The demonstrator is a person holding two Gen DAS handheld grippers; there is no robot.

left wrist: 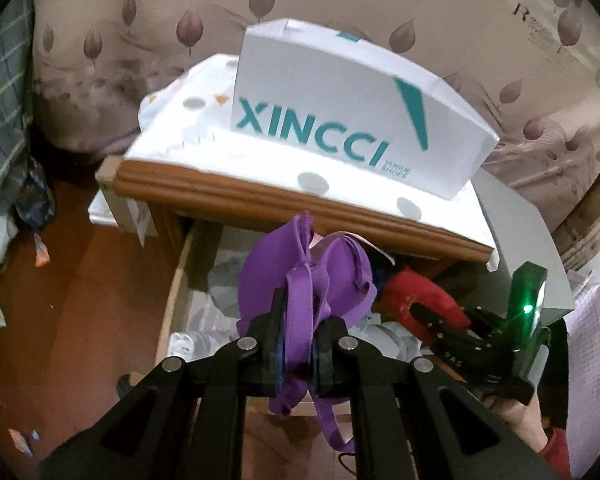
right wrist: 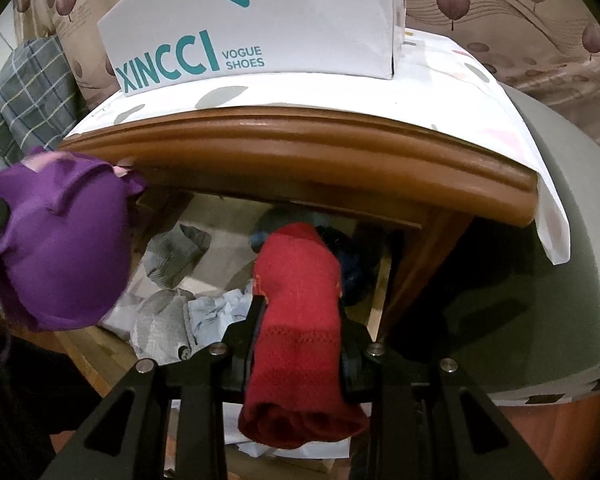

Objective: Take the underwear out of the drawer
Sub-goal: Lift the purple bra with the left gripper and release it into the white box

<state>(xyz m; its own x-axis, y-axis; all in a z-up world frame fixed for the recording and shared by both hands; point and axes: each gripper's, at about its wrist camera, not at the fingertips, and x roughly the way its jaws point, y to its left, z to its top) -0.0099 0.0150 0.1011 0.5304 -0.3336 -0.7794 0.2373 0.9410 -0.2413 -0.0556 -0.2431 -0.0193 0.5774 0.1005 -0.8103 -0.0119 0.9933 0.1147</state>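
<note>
The padded satin bra [left wrist: 300, 276] was solid purple, with a pale pink tag at its edge. The rolled knit underwear [right wrist: 300, 312] was deep red, its lower band an open mesh weave. Both black plastic grippers, the left gripper [left wrist: 298, 344] and the right gripper [right wrist: 298, 336], carried silver pins. The cardboard shoe box [left wrist: 340, 108] was white with teal lettering and a teal swoosh. The thin cloth cover [right wrist: 340, 92] under it was white with grey ovals. The moulded wooden nightstand edge [right wrist: 300, 132] was glossy reddish brown. The bedspread [left wrist: 120, 40] was beige with mauve leaf prints. A folded blanket [right wrist: 36, 92] was grey plaid with pale lines.
</note>
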